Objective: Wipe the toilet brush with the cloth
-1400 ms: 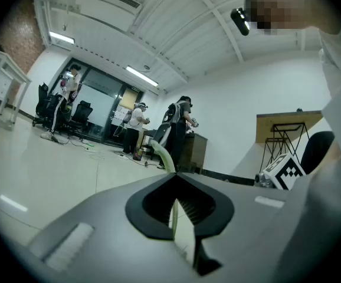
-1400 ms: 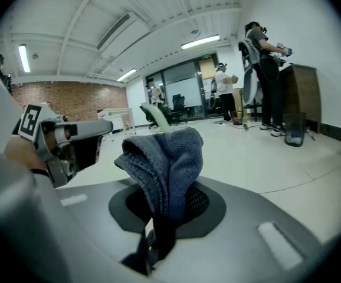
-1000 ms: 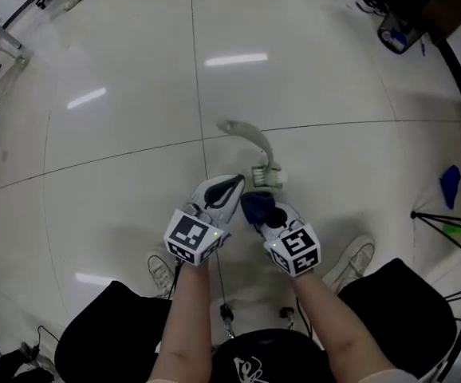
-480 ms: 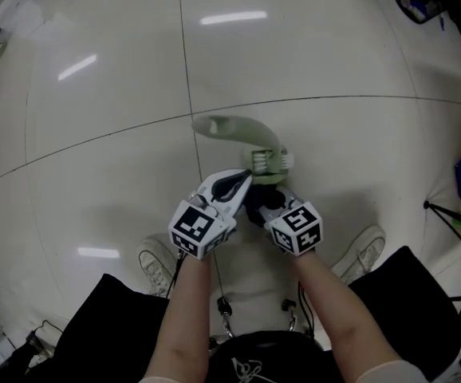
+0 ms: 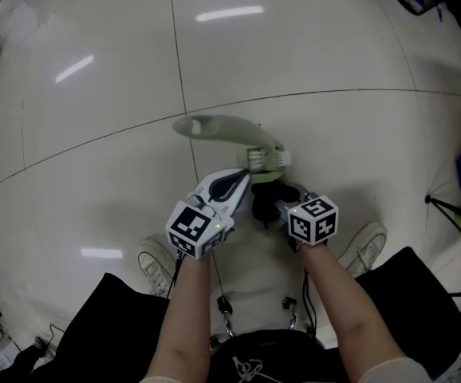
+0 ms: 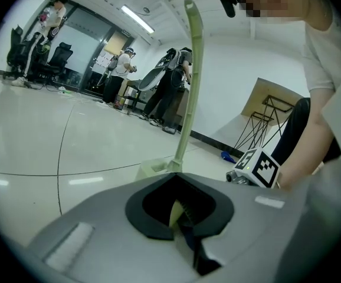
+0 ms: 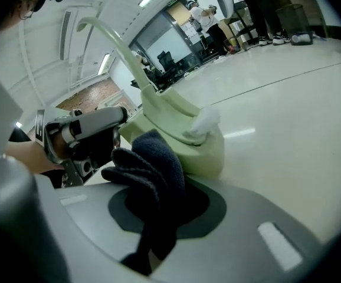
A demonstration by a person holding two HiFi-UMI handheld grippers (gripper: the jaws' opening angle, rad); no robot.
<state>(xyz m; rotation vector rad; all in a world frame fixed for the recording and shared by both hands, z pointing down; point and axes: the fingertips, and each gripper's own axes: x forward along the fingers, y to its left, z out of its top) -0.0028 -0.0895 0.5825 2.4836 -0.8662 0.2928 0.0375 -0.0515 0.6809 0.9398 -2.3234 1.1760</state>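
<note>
Over the middle of the floor [image 5: 95, 94]: toilet brush [image 5: 250, 146], head end clamped in the left tongs [image 5: 243, 177], handle reaching away forward and to the left. Just behind the brush head and right of the left tongs: cloth [image 5: 261, 191], close against the head, gripped in the right tongs [image 5: 272, 207]. On the floor behind the left tongs: left shoe [image 5: 155, 265]. Behind and right of the right tongs: right shoe [image 5: 364, 244]. Well apart, by the floor's right edge: tripod legs [image 5: 454, 210].
</note>
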